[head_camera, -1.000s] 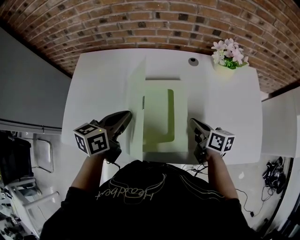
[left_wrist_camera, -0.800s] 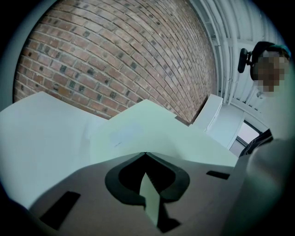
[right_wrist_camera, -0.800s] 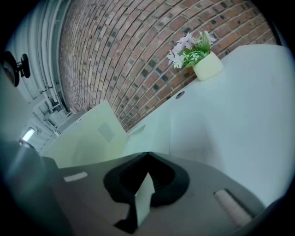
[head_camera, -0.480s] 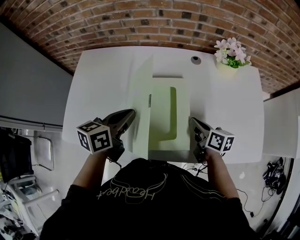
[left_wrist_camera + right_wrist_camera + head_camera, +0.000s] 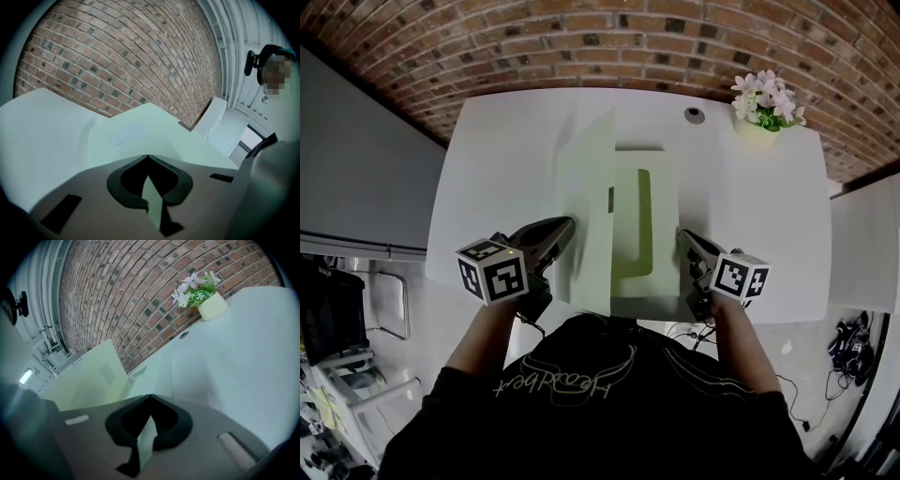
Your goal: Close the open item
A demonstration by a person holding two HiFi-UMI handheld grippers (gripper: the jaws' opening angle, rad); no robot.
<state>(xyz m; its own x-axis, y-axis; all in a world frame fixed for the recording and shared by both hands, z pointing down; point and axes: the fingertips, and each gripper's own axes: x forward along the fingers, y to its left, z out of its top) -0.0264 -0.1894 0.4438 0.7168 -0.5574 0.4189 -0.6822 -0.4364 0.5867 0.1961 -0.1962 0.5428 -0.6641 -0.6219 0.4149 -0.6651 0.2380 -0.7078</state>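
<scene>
Folder (image 5: 664, 225) cover (image 5: 592, 216) walls the middle (table (image 5: 769, 216) rightward seemingly free).

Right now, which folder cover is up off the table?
The left cover, raised steeply in the left gripper; the right cover lies flat.

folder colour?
The folder is pale green, and it shows best in the head view.

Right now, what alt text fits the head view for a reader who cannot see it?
The left gripper holds the left cover of a pale green folder steeply raised on a white table; the right gripper grips its right edge. Potted flowers stand at the far right corner.
</scene>
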